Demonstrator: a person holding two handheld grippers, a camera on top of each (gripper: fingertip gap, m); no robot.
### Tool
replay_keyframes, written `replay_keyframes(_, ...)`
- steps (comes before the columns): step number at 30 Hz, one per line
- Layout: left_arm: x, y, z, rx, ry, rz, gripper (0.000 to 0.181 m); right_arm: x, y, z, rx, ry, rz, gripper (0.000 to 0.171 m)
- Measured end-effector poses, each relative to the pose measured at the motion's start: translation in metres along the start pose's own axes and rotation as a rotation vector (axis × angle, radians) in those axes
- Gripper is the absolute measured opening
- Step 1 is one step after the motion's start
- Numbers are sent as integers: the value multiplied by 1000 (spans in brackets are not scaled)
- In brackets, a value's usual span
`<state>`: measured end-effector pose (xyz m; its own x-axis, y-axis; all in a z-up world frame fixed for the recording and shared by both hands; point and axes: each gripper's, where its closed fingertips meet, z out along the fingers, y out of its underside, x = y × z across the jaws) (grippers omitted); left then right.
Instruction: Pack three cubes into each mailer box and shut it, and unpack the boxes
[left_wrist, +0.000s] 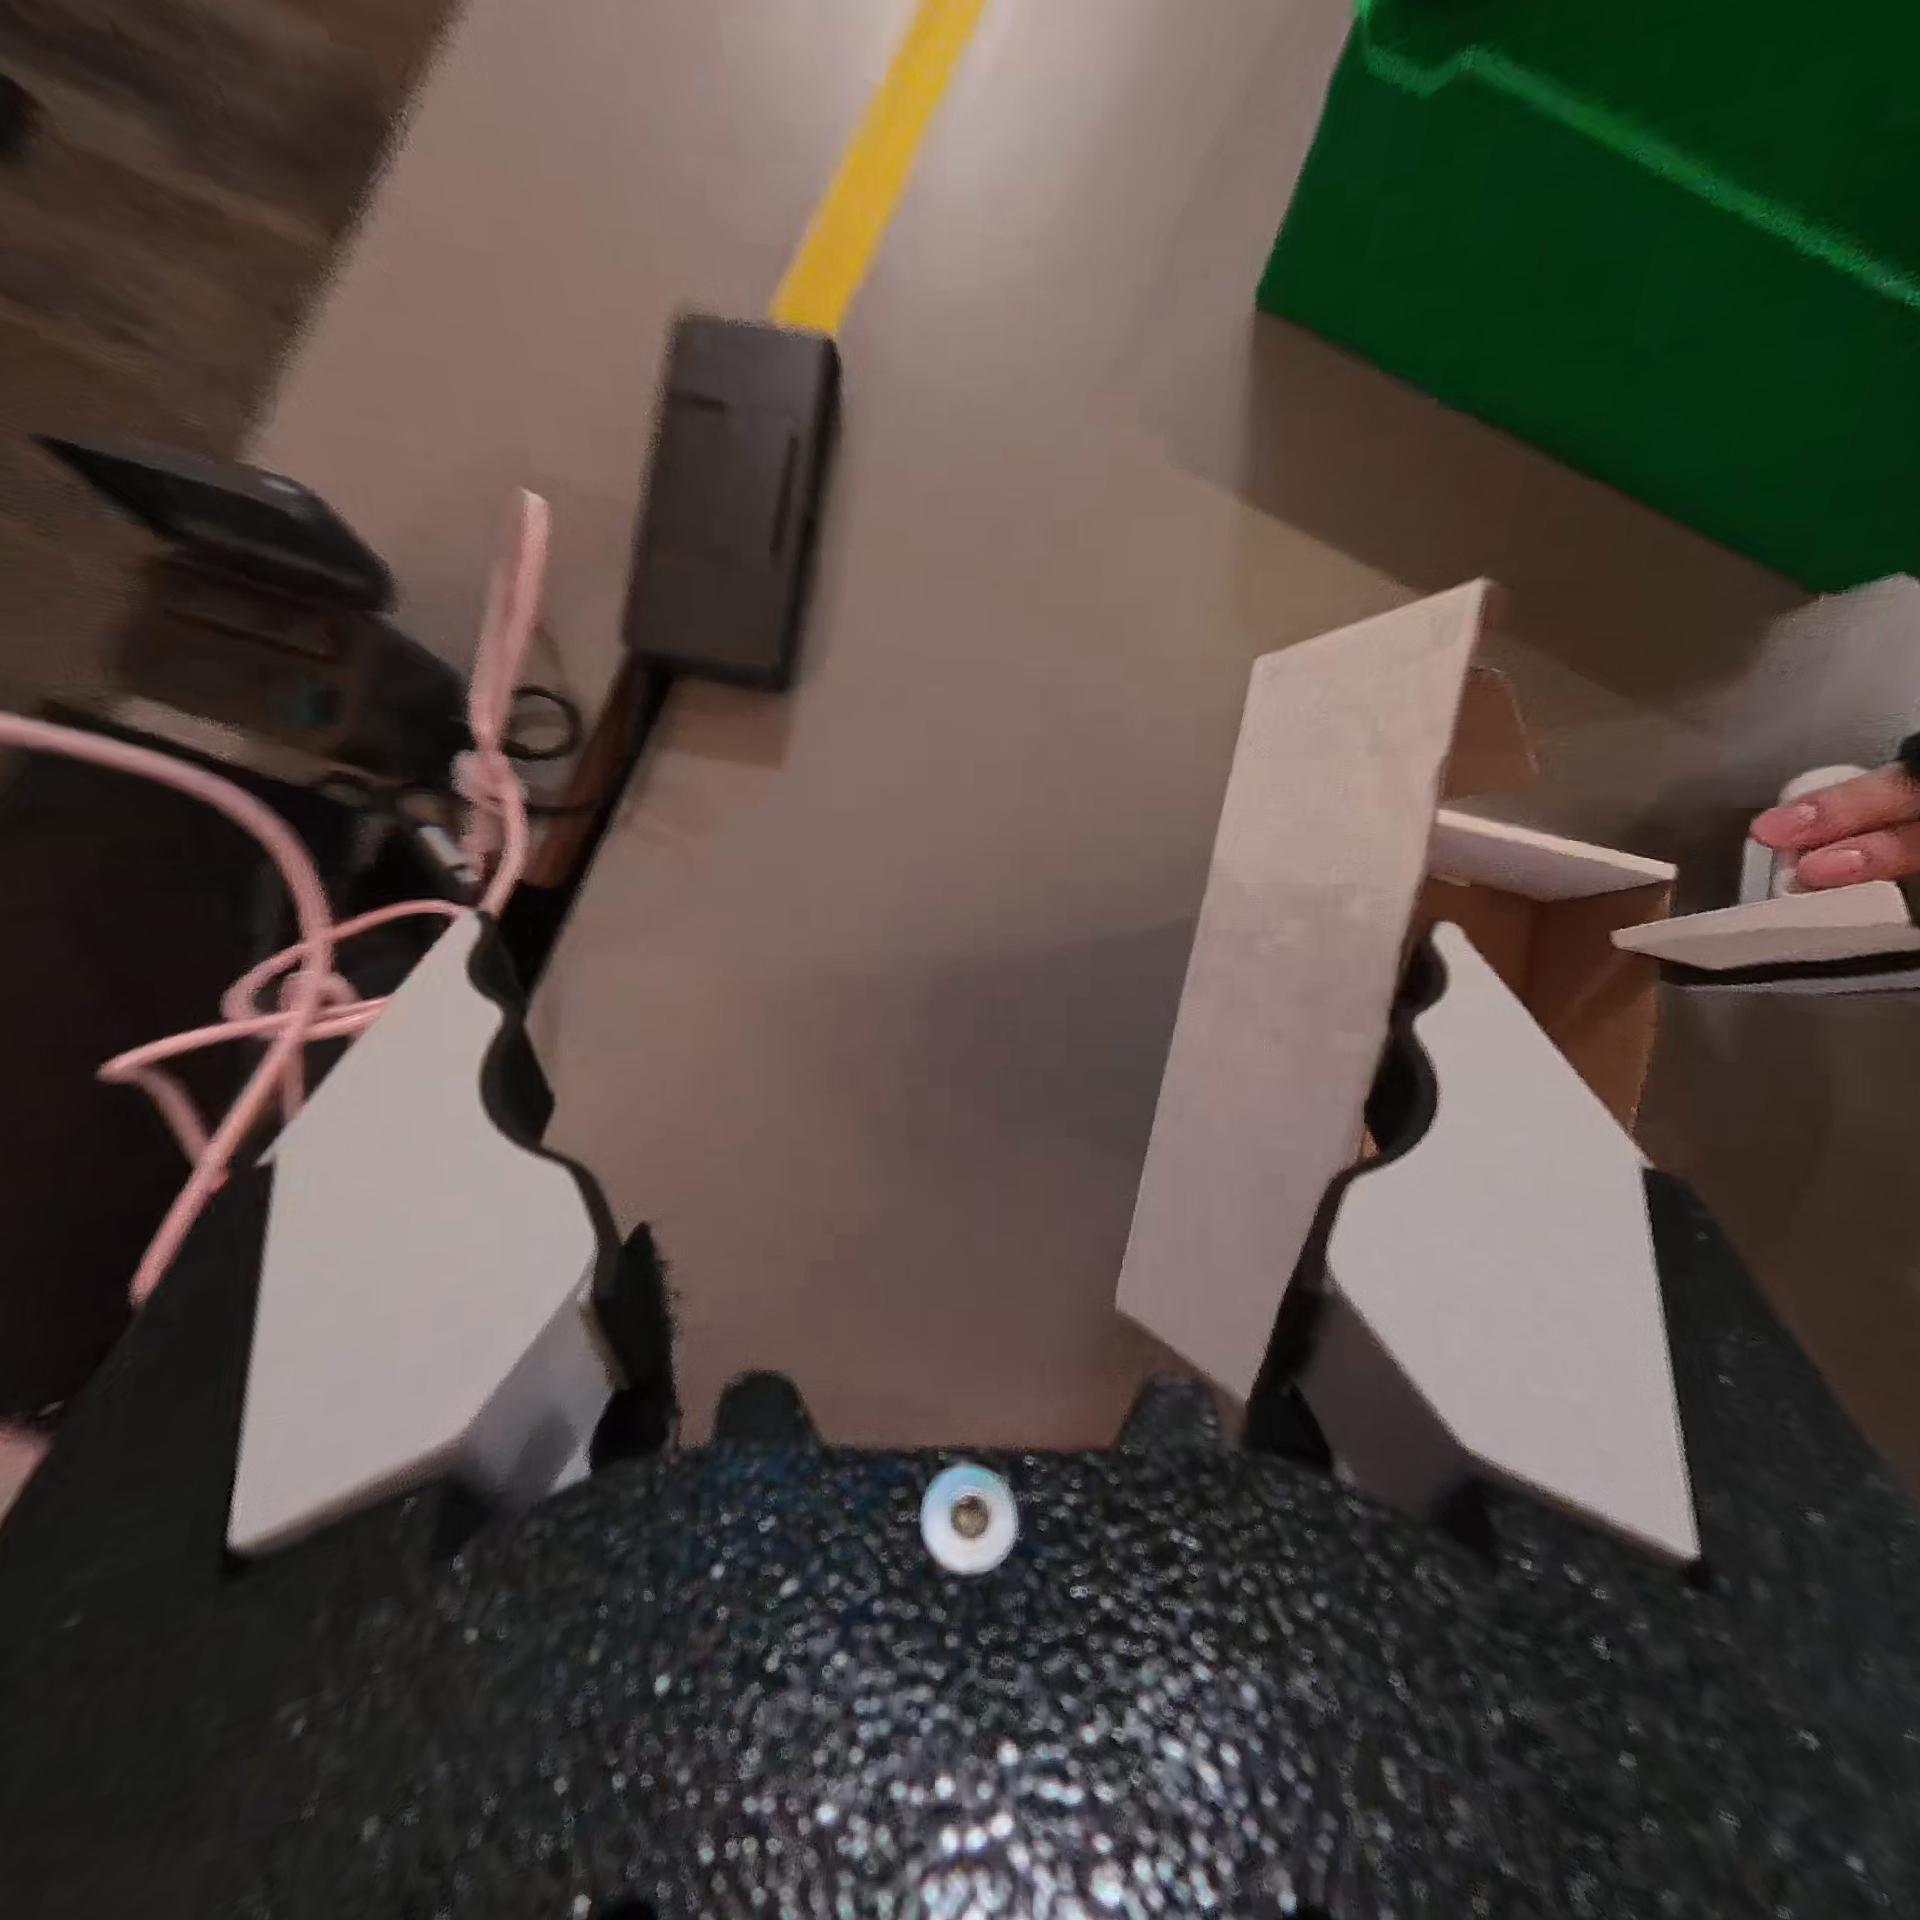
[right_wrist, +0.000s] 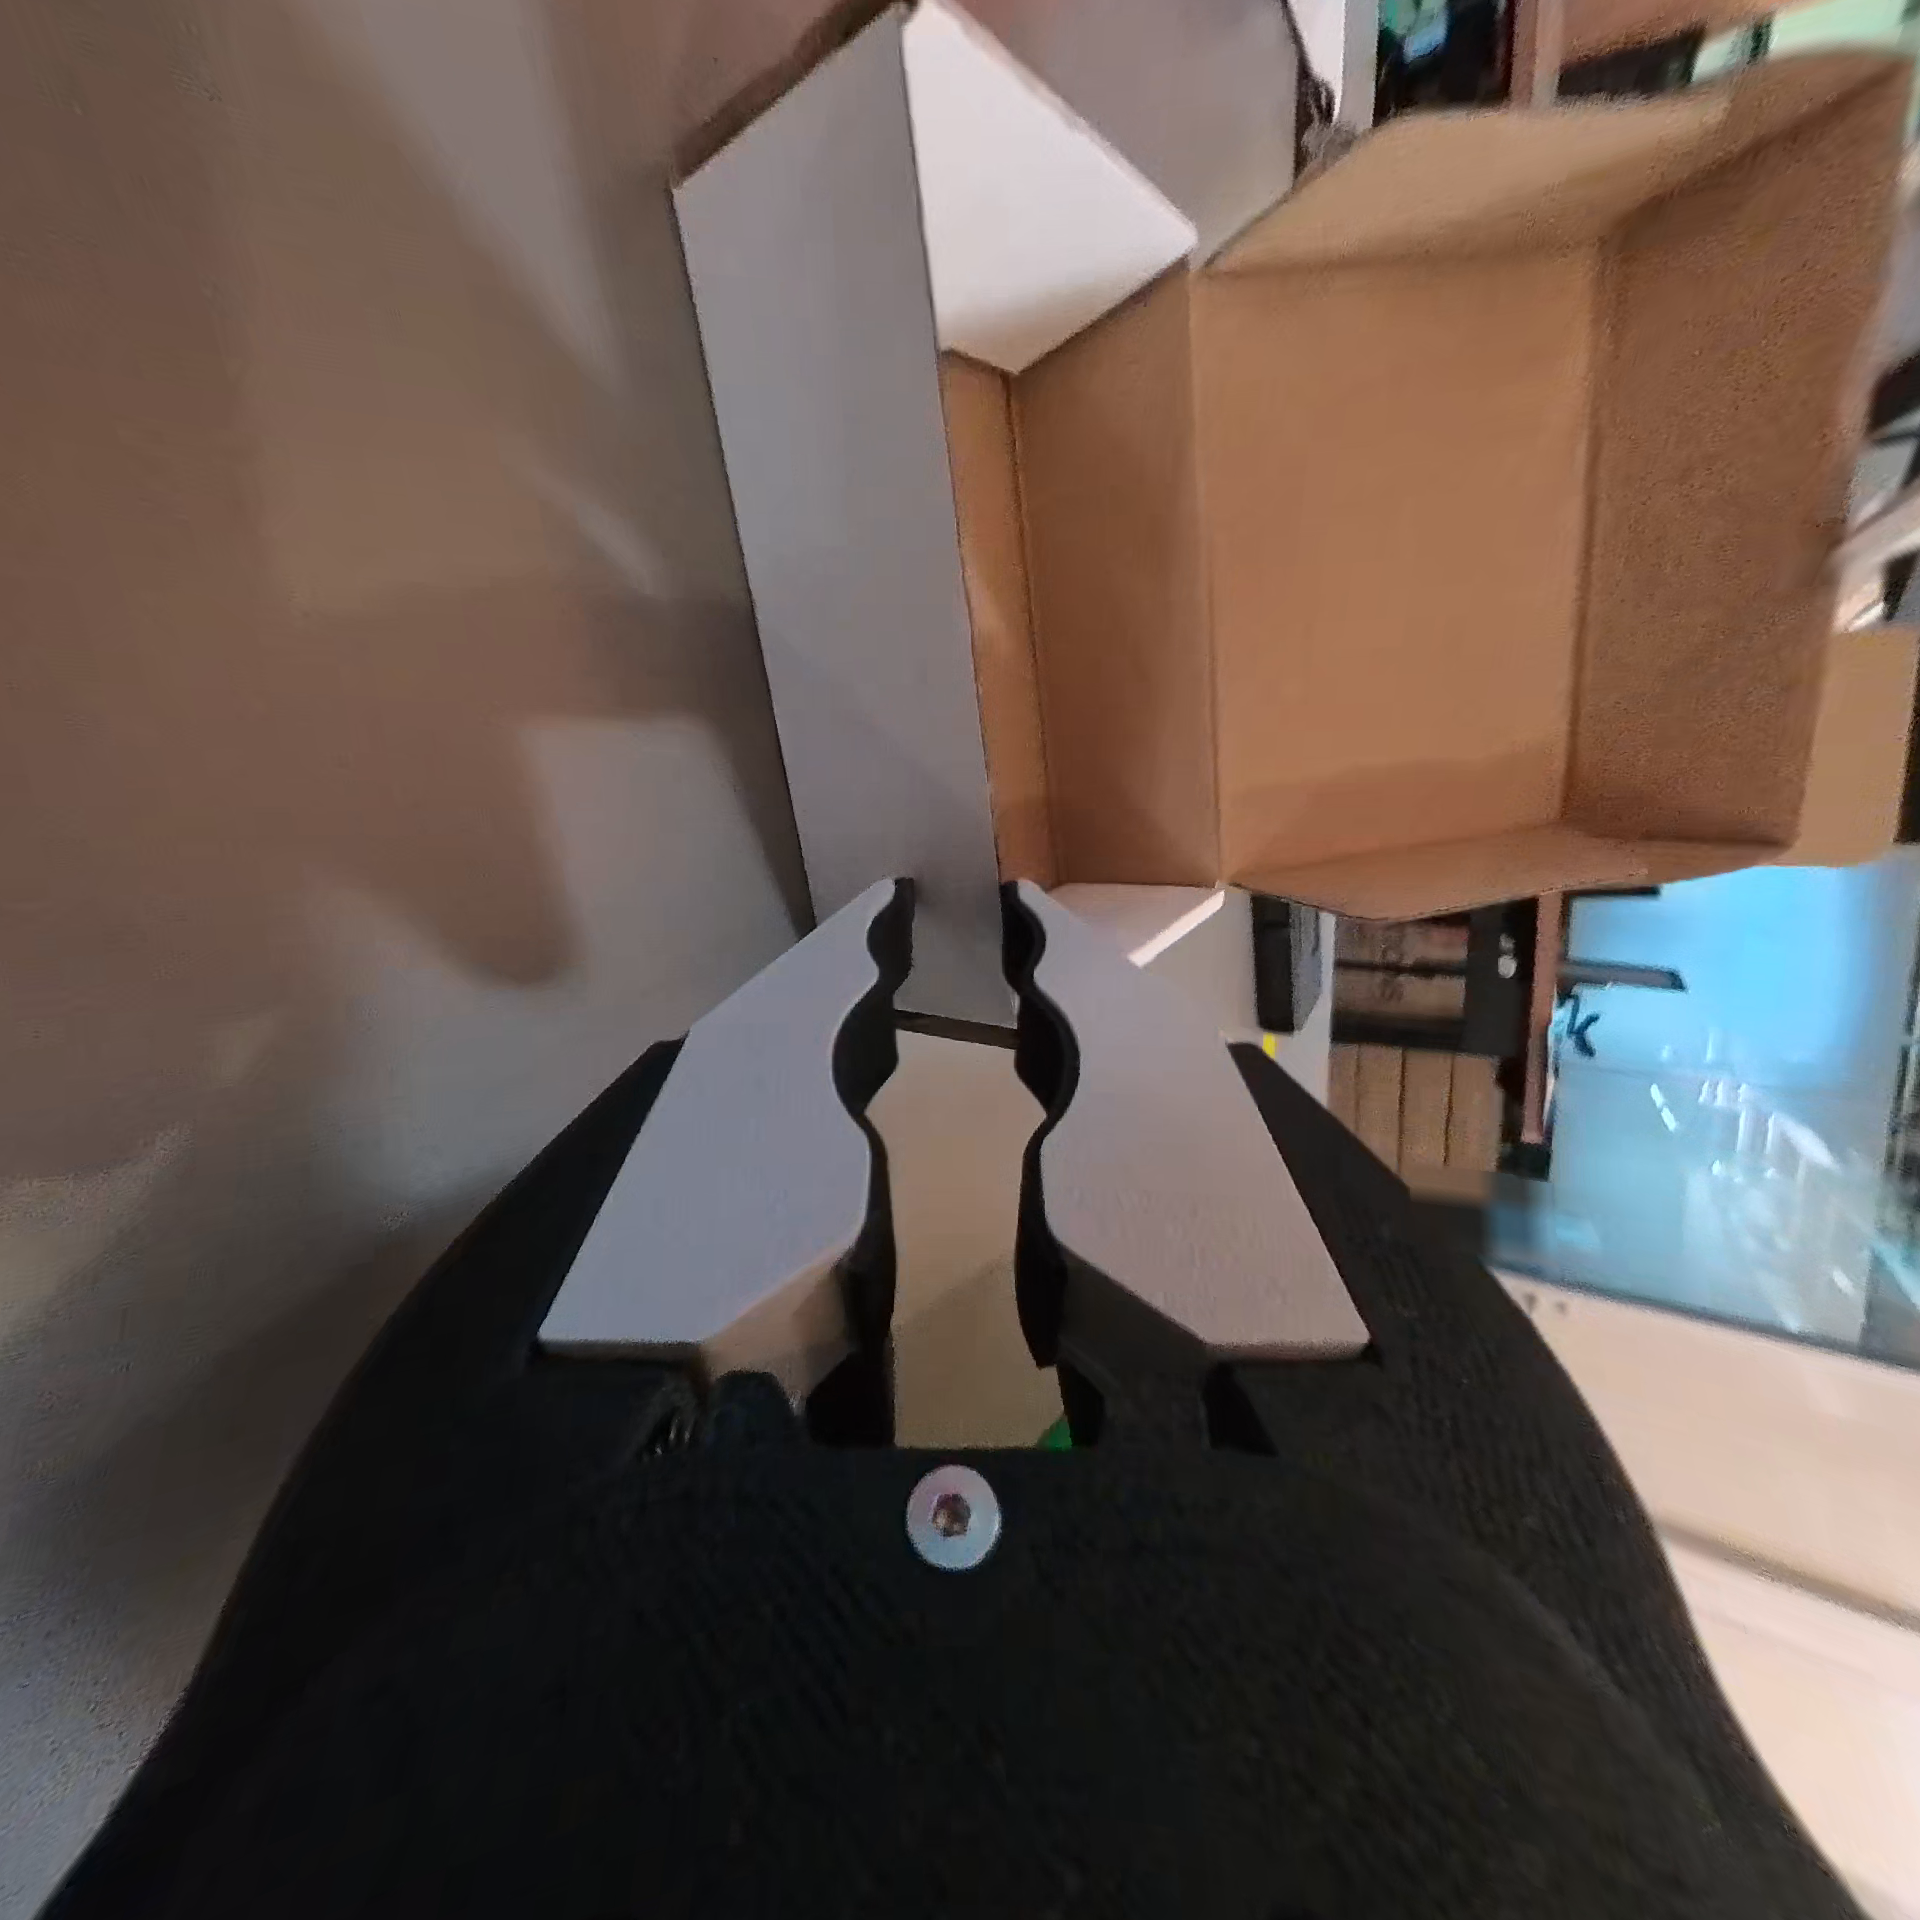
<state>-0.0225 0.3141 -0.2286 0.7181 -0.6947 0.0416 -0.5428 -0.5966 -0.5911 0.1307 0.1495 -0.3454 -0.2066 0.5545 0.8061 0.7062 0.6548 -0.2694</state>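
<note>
A white mailer box (right_wrist: 1403, 571) with a brown inside is held open and tilted. No cubes show in it. My right gripper (right_wrist: 954, 906) is shut on the lower end of its long white flap (right_wrist: 831, 520). In the left wrist view the same flap (left_wrist: 1309, 935) stands between my left gripper's fingers, against the right finger (left_wrist: 1507, 1195). The left gripper (left_wrist: 961, 940) is open wide above the beige table (left_wrist: 935, 727). The right gripper's finger (left_wrist: 1766, 930) and the hand (left_wrist: 1839, 821) holding it show at the right edge of that view.
A green bin (left_wrist: 1610, 260) stands at the back right. A black box-shaped device (left_wrist: 738, 499) lies on the table below a yellow tape line (left_wrist: 883, 156). Pink cable (left_wrist: 312, 935) and dark gear lie at the left. Shelving and a glass pane (right_wrist: 1714, 1091) are beyond the box.
</note>
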Motion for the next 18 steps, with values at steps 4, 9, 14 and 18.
replay_keyframes(4,-2,9,-60,126,-188,27,158,5,3,5,-68,2,65,13)
replay_keyframes(9,40,43,-140,330,-380,57,152,10,5,8,-96,17,137,14)
replay_keyframes(14,84,107,-238,611,-658,-54,135,18,-12,-10,91,33,308,46)
replay_keyframes(18,108,181,-282,694,-770,-203,133,35,-27,-26,247,70,409,52)
